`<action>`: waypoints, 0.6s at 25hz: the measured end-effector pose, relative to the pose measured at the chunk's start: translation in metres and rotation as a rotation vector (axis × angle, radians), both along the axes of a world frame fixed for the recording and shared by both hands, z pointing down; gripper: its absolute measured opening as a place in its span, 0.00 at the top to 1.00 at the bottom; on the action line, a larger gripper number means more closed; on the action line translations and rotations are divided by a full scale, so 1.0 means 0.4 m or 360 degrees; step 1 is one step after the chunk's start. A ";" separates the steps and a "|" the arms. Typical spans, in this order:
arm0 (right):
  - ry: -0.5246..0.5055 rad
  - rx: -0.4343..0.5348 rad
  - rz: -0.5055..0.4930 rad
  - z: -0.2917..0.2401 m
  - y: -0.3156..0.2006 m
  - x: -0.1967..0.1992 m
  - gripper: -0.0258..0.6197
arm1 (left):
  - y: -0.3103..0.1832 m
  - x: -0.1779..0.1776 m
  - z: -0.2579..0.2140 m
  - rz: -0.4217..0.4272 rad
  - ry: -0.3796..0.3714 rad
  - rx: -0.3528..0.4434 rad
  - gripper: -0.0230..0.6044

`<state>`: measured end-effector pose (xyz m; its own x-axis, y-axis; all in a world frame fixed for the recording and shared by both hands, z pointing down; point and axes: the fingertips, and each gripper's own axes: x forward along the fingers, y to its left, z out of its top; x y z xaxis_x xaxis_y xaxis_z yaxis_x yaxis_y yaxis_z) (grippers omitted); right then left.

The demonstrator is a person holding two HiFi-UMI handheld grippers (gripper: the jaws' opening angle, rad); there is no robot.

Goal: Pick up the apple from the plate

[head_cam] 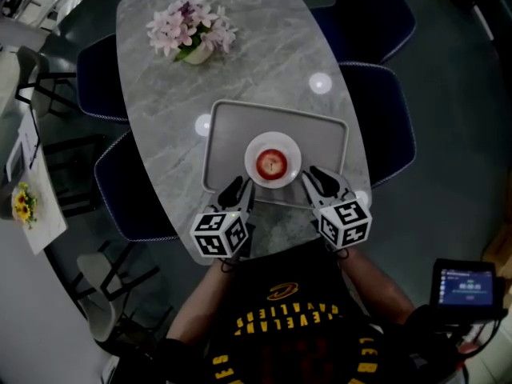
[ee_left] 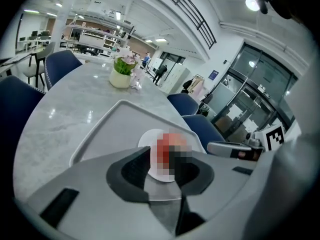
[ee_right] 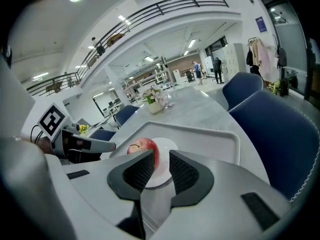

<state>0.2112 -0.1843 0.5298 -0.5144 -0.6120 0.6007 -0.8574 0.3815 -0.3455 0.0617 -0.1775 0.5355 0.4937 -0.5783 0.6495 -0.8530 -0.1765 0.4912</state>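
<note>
A red apple [head_cam: 272, 164] sits on a small white plate [head_cam: 286, 149] in the middle of a grey tray [head_cam: 232, 138]. My left gripper [head_cam: 238, 192] hovers at the tray's near edge, just left of the plate. My right gripper [head_cam: 317, 179] hovers just right of it. Both stand open with nothing between their jaws. In the left gripper view the apple [ee_left: 169, 143] shows beyond the left gripper [ee_left: 162, 168], under a mosaic patch. In the right gripper view the apple [ee_right: 143, 146] and plate [ee_right: 168, 145] lie just past the narrowly parted right gripper [ee_right: 161, 170].
The tray rests on a grey marble table [head_cam: 176, 110] with a pot of pink flowers [head_cam: 192, 32] at its far end. Blue chairs [head_cam: 384, 118] surround the table. A small screen [head_cam: 468, 285] is at the lower right, and yellow flowers [head_cam: 22, 205] are at the left.
</note>
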 end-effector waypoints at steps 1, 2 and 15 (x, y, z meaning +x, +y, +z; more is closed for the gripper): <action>-0.0004 -0.0018 0.0010 0.010 -0.006 0.005 0.84 | -0.002 0.001 0.008 -0.0005 0.0005 -0.0019 0.81; -0.0014 -0.0040 0.0015 0.019 -0.011 0.009 0.84 | -0.004 0.002 0.017 -0.0013 0.0020 -0.0042 0.81; -0.0326 -0.0515 0.0246 0.157 -0.024 0.024 0.84 | -0.006 -0.003 0.153 -0.0299 0.0314 -0.0511 0.81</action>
